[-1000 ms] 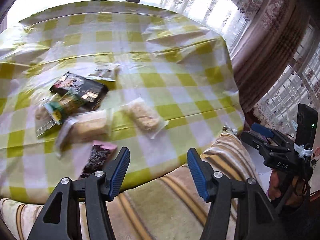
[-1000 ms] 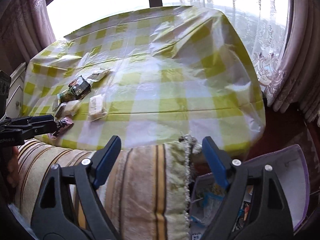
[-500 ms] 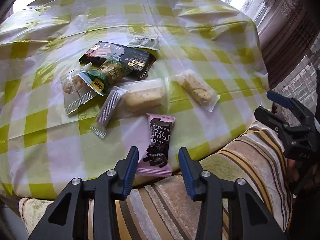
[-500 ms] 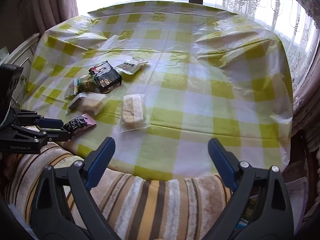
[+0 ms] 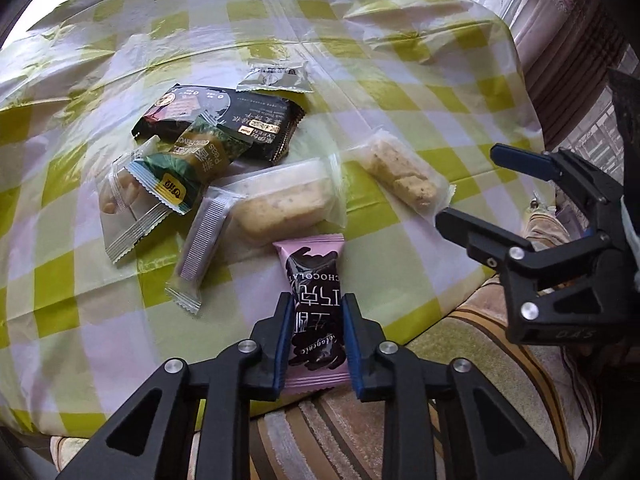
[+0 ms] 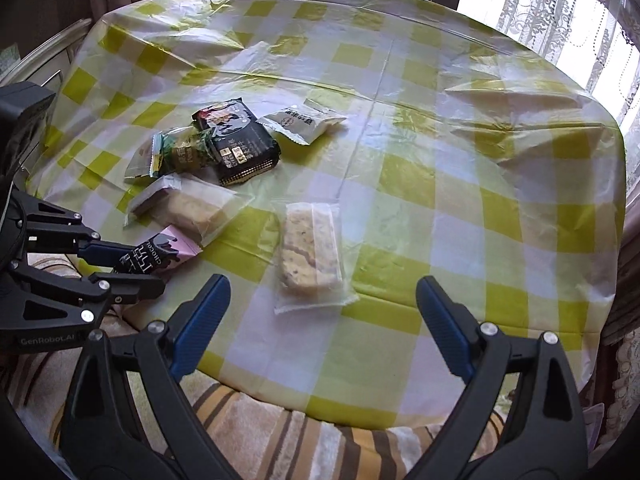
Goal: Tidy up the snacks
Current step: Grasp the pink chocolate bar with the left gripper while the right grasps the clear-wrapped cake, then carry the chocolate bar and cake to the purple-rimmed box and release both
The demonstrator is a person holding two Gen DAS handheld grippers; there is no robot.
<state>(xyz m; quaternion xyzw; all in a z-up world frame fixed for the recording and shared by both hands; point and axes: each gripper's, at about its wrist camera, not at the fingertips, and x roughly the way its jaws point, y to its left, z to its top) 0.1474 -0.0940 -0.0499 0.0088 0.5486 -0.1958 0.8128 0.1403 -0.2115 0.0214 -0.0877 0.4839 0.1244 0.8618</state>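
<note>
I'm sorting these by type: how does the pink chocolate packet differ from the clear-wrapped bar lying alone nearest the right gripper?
The pink chocolate packet is opaque and printed; the clear-wrapped bar shows its pale, speckled contents. The packet sits between the left gripper, whose jaws are closing on it; the bar lies untouched ahead of the open right gripper. The packet overhangs the table's near edge; the bar lies fully on the checked tablecloth. Both are single sealed snacks.

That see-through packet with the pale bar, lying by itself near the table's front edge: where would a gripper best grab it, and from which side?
Probably across the middle of the clear-wrapped bar, one finger on each long side, coming down from above. It lies flat on the tablecloth, apart from the other snacks, and is narrow enough for the open right gripper. Its crimped ends look thin and slippery.
</note>
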